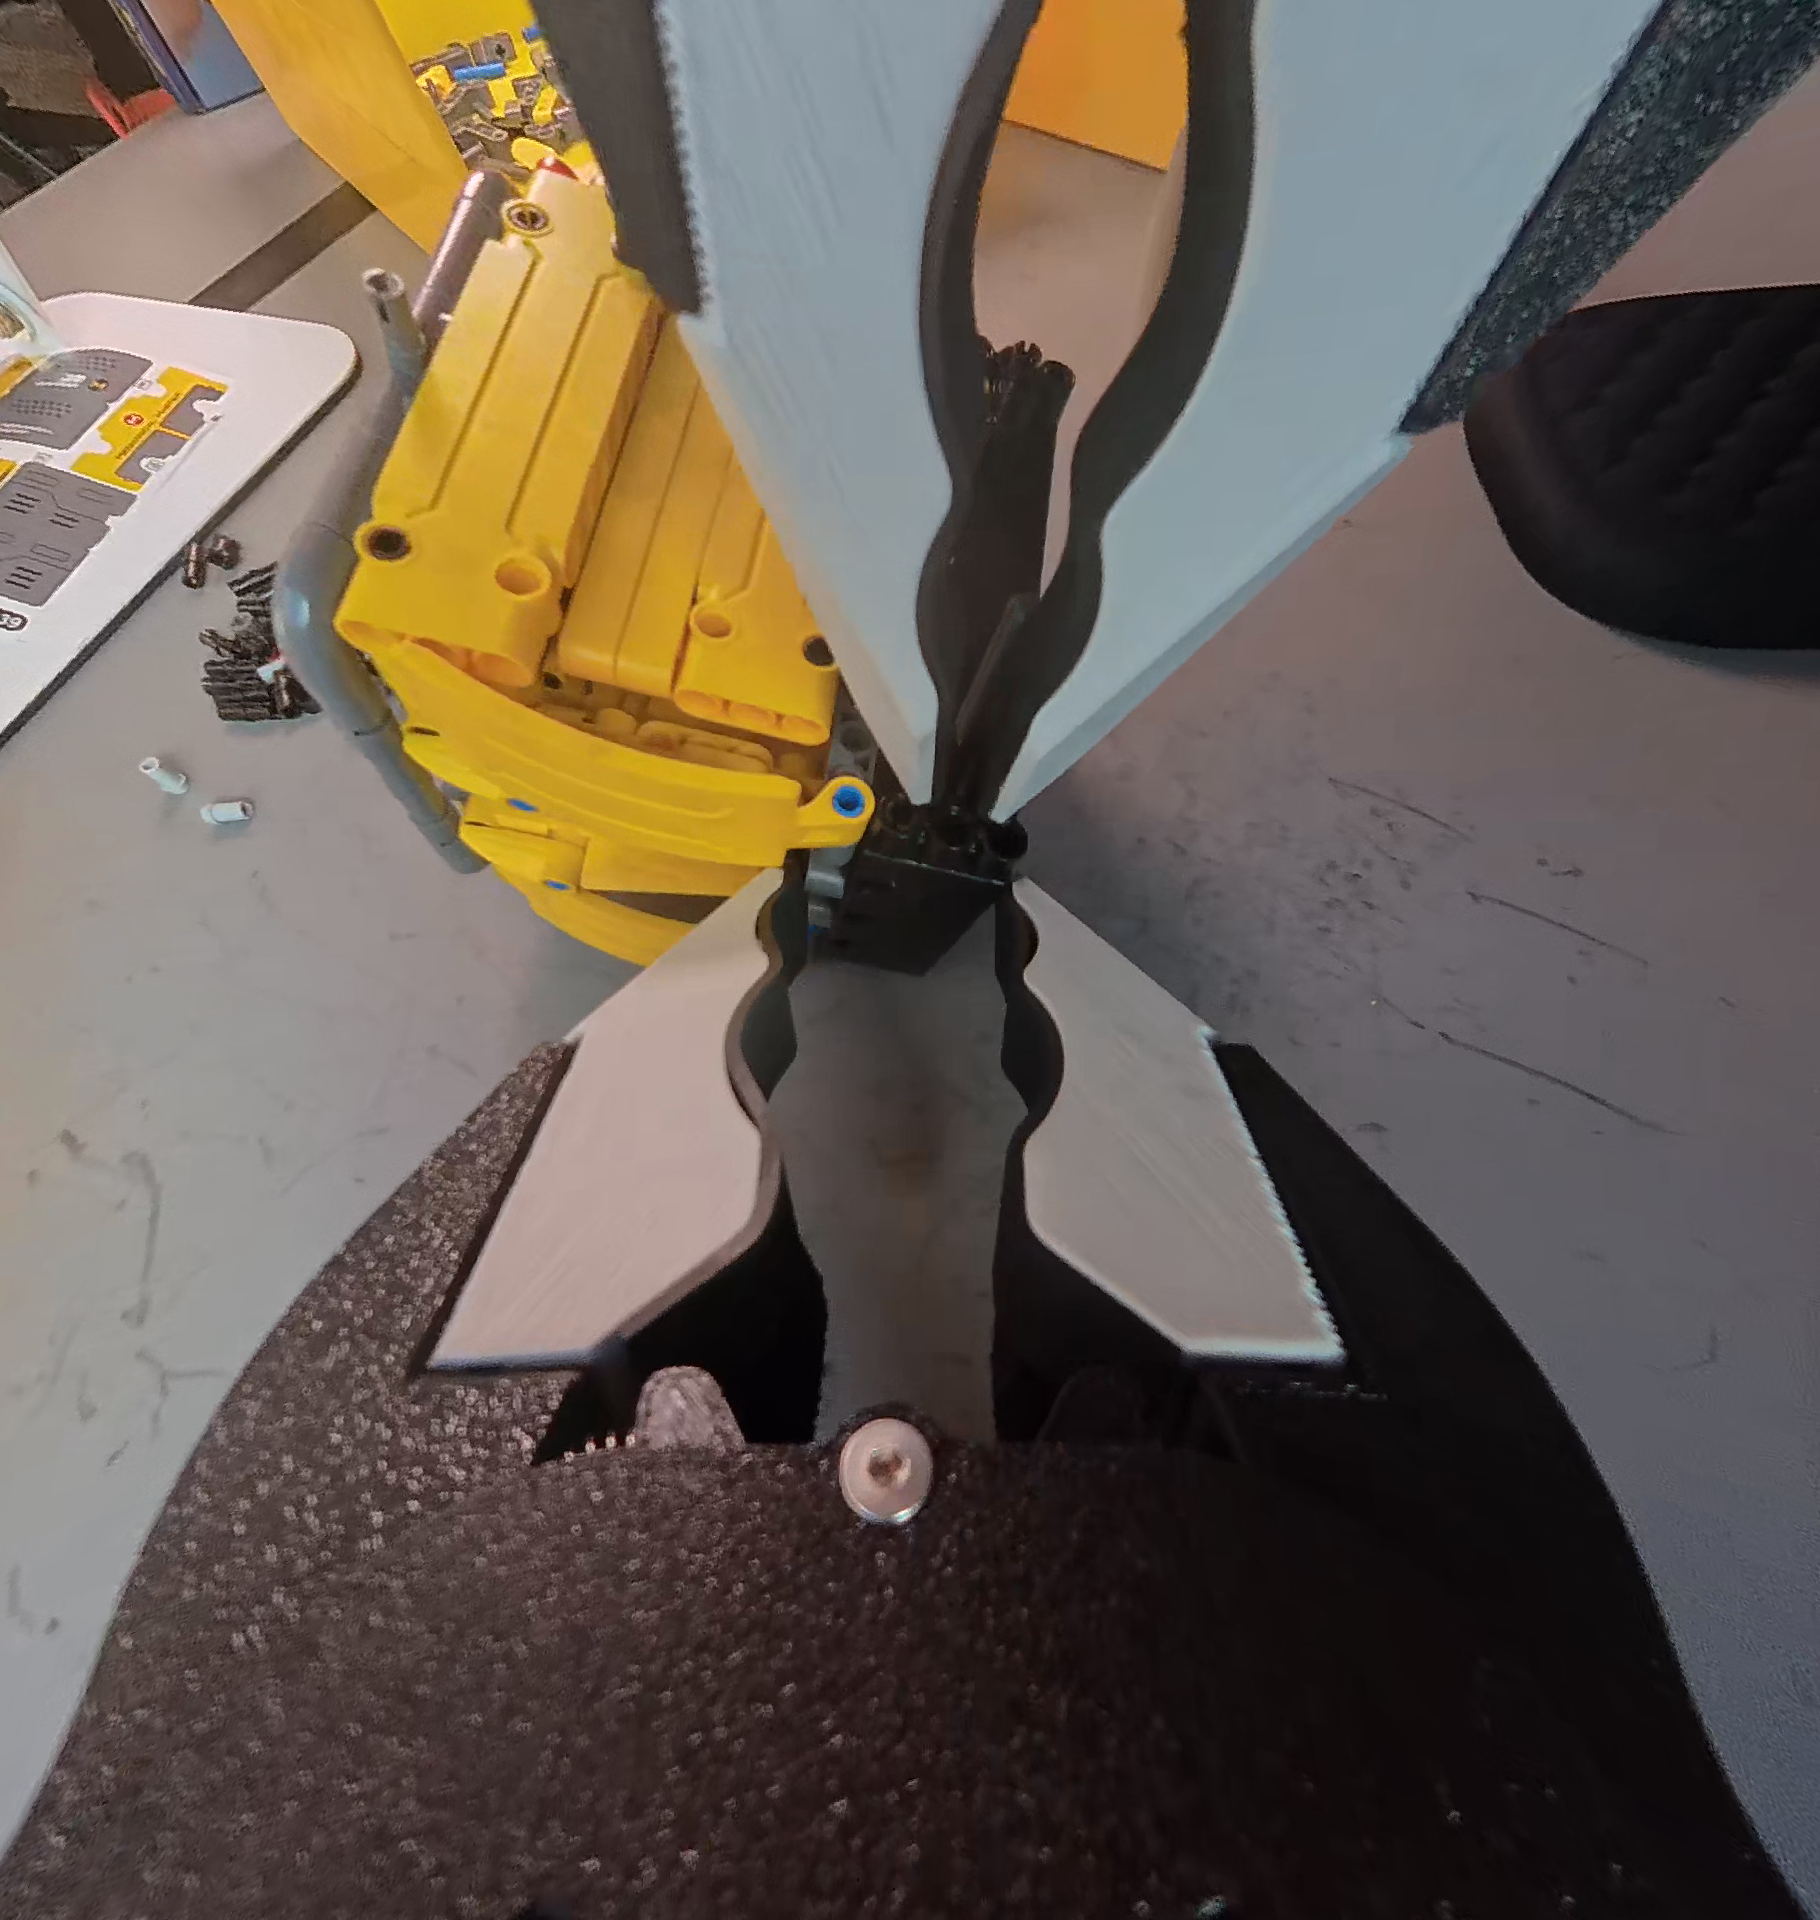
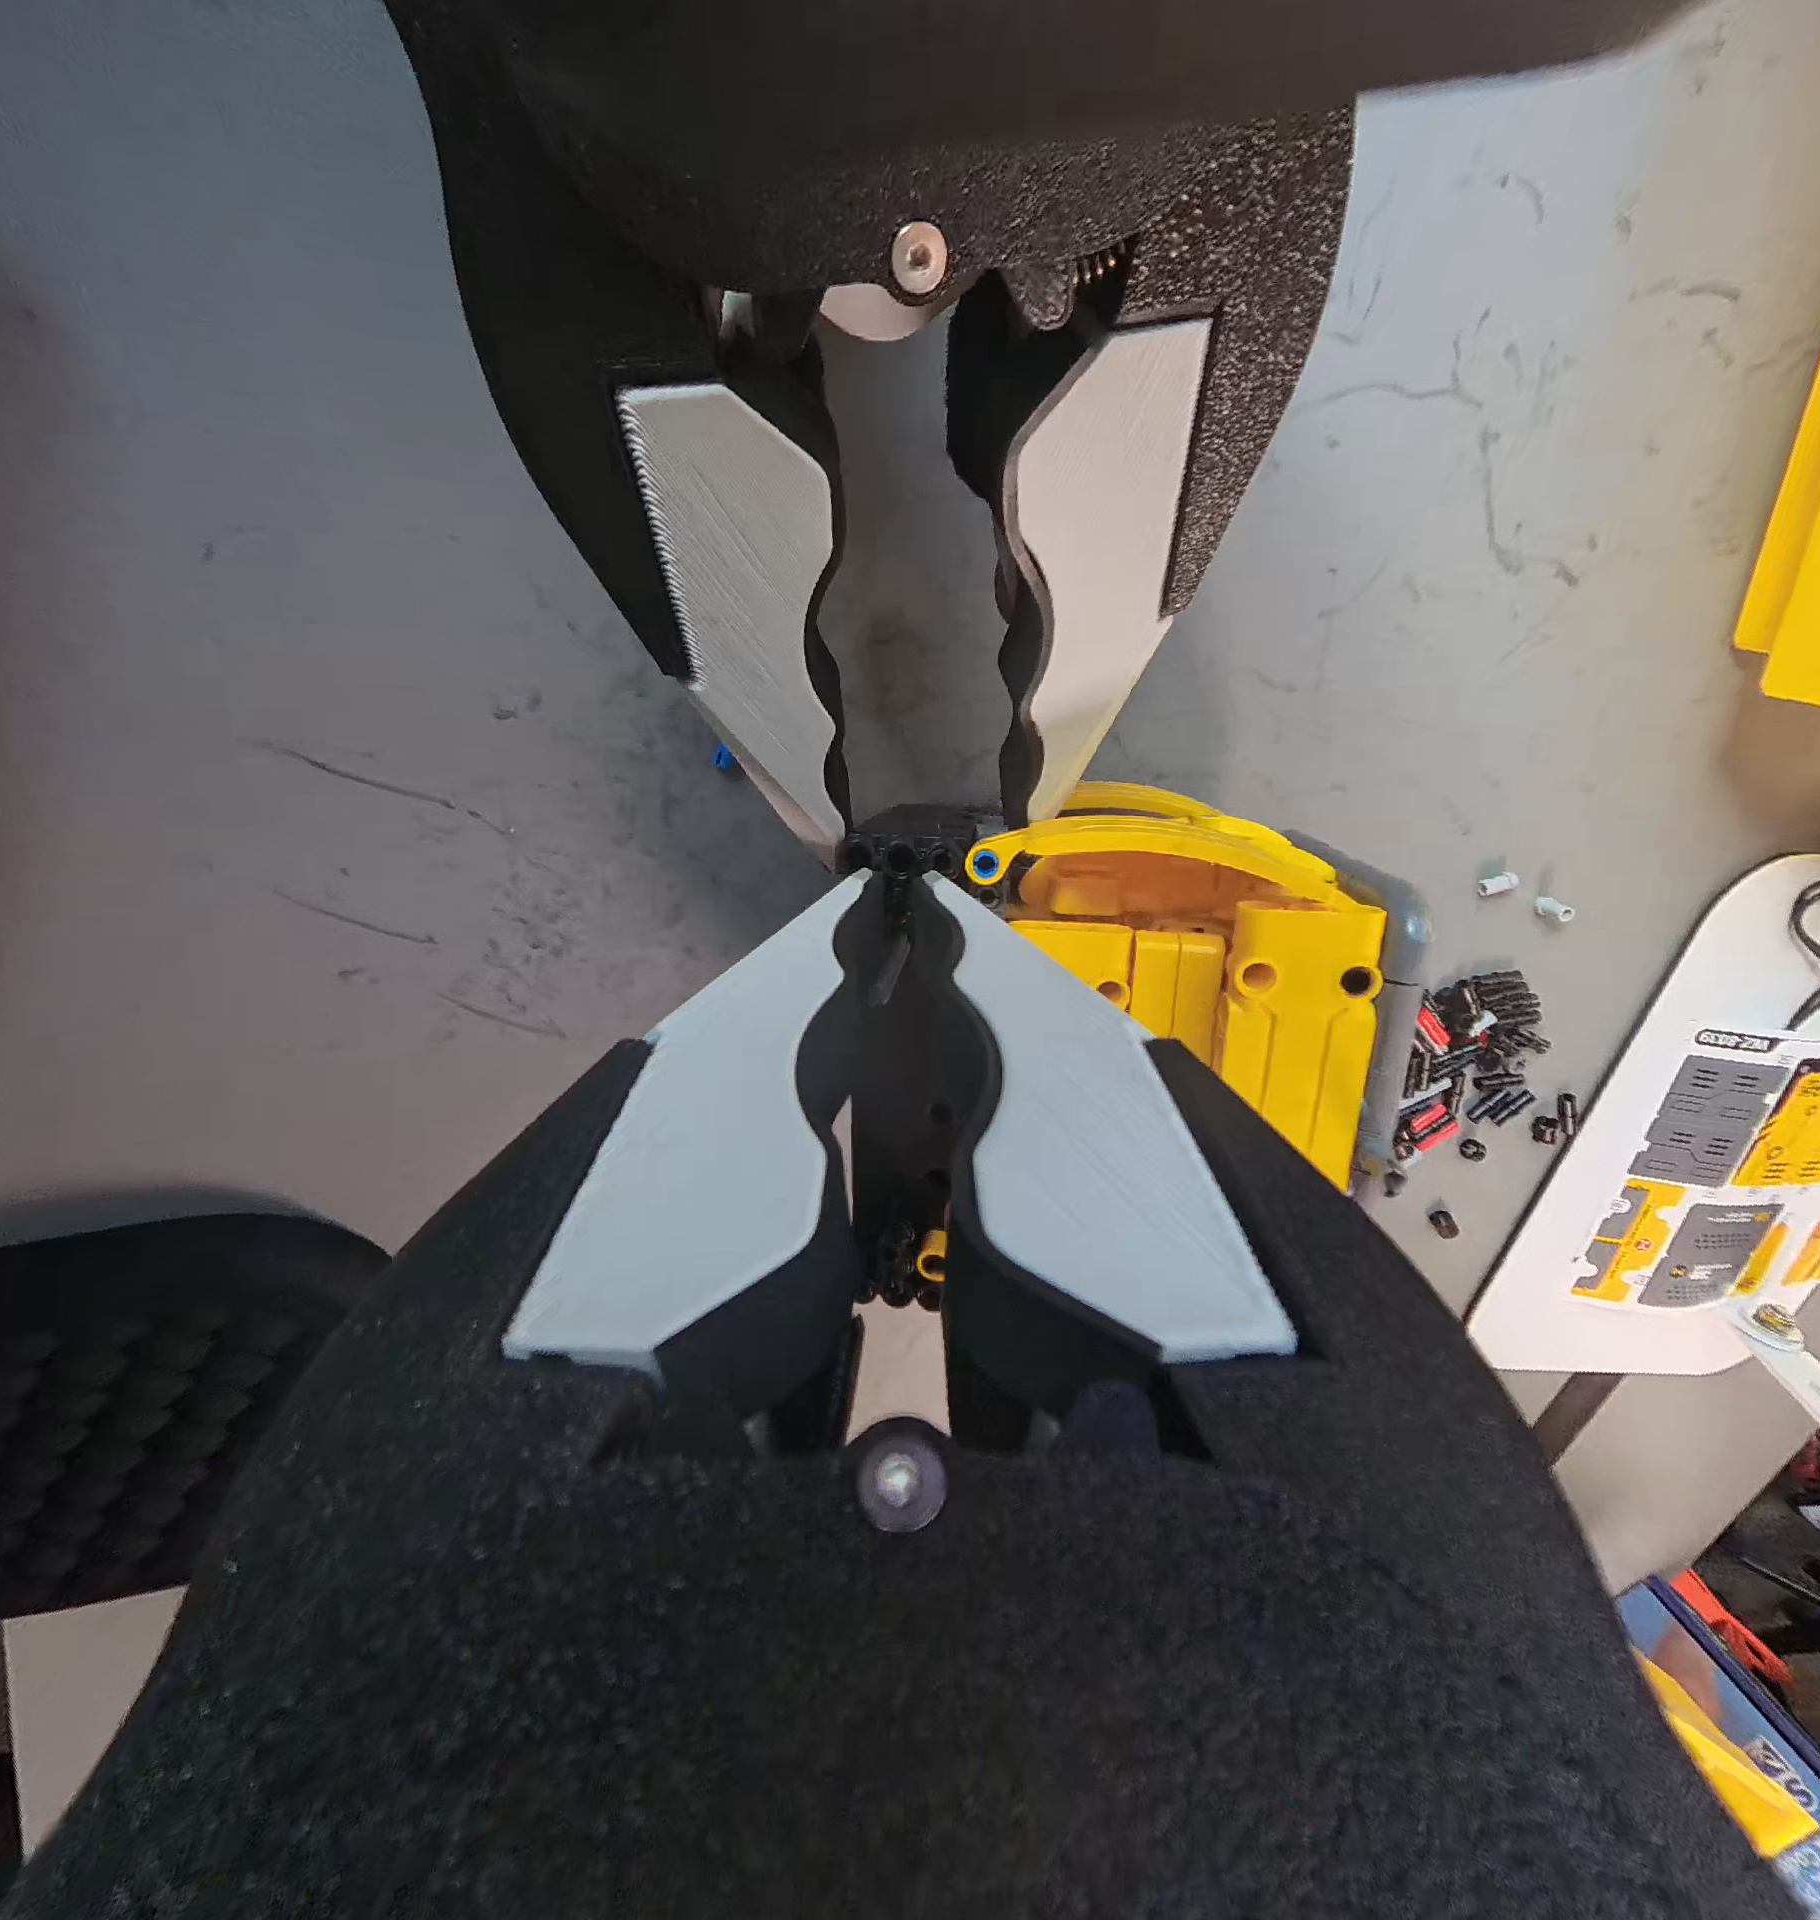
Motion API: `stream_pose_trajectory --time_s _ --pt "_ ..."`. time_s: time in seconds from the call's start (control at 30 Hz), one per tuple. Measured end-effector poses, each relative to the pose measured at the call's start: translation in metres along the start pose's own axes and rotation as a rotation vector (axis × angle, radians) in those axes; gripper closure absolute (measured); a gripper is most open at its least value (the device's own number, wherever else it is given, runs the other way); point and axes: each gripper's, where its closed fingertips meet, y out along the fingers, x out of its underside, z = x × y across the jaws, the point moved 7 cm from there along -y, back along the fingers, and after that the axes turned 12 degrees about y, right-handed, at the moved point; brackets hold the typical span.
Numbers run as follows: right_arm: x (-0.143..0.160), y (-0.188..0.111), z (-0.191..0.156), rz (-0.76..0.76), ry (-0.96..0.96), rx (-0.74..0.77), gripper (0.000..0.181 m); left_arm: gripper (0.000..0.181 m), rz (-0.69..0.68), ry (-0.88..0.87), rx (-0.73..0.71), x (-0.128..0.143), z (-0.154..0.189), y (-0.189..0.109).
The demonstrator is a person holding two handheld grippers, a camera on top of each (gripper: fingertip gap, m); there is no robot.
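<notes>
Left gripper (image 1: 901, 914): jaws clenched on the black block (image 1: 927, 883) – worktop (image 1: 1405, 1039) bare to its right.
Right gripper (image 2: 895, 894): jaws clamped on a black beam (image 2: 901, 1143), tip at the block.
Yellow model (image 1: 573, 623): touching the block's left edge.

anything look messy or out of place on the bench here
Yes: small black pins lie loose in a scattered heap on the table beside the yellow brick model, and two pale grey connectors lie stray nearby.
</notes>
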Motion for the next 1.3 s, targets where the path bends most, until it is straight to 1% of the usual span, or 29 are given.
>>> stream_pose_trajectory --time_s 0.03,0.1,0.17,0.27,0.33,0.4,0.47,0.53,0.6,0.7,0.8,1.0,1.07,1.13,1.3 --pt "0.001 -0.001 0.0 0.013 0.006 0.017 0.176 0.147 0.001 -0.002 0.0 0.0 -0.001 0.0" --pt "0.003 -0.004 -0.001 0.052 -0.007 0.073 0.173 0.147 0.012 -0.005 0.003 -0.002 -0.002 -0.001" --pt "0.006 -0.012 -0.005 0.129 -0.009 0.113 0.17 0.148 0.026 0.004 0.006 -0.003 -0.001 -0.002" --pt "0.009 -0.036 -0.017 0.314 0.036 0.104 0.168 0.148 0.035 0.002 0.002 -0.002 -0.001 -0.003" --pt "0.02 -0.045 -0.03 0.4 0.093 0.064 0.167 0.148 0.033 0.011 -0.004 -0.001 0.0 -0.003" --pt "0.036 -0.035 -0.041 0.433 0.167 0.032 0.166 0.148 0.031 0.025 -0.015 -0.001 0.001 -0.003" --pt "0.052 -0.015 -0.05 0.449 0.226 0.02 0.166 0.148 0.03 0.038 -0.023 -0.001 0.001 -0.003" --pt "0.06 0.006 -0.055 0.492 0.307 -0.002 0.166 0.148 0.033 0.046 -0.027 0.0 0.001 -0.003" --pt "0.061 0.023 -0.057 0.533 0.369 0.0 0.166 0.148 0.036 0.052 -0.026 0.0 0.002 -0.004" --pt "0.057 0.041 -0.055 0.555 0.391 0.034 0.165 0.148 0.038 0.066 -0.013 0.001 0.003 -0.005" --pt "0.053 0.051 -0.05 0.564 0.406 0.006 0.165 0.149 0.034 0.065 -0.003 0.003 0.003 -0.006" --pt "0.043 0.064 -0.045 0.539 0.405 -0.093 0.165 0.149 0.047 0.04 0.034 0.004 0.002 -0.009" --pt "0.04 0.066 -0.044 0.527 0.403 -0.09 0.167 0.151 0.057 0.023 0.059 0.004 0.001 -0.01" --pt "0.038 0.068 -0.043 0.495 0.378 -0.07 0.175 0.154 0.067 0.009 0.086 0.005 0.001 -0.013" --pt "0.036 0.068 -0.045 0.489 0.342 -0.066 0.176 0.157 0.086 -0.021 0.124 0.006 -0.001 -0.017"
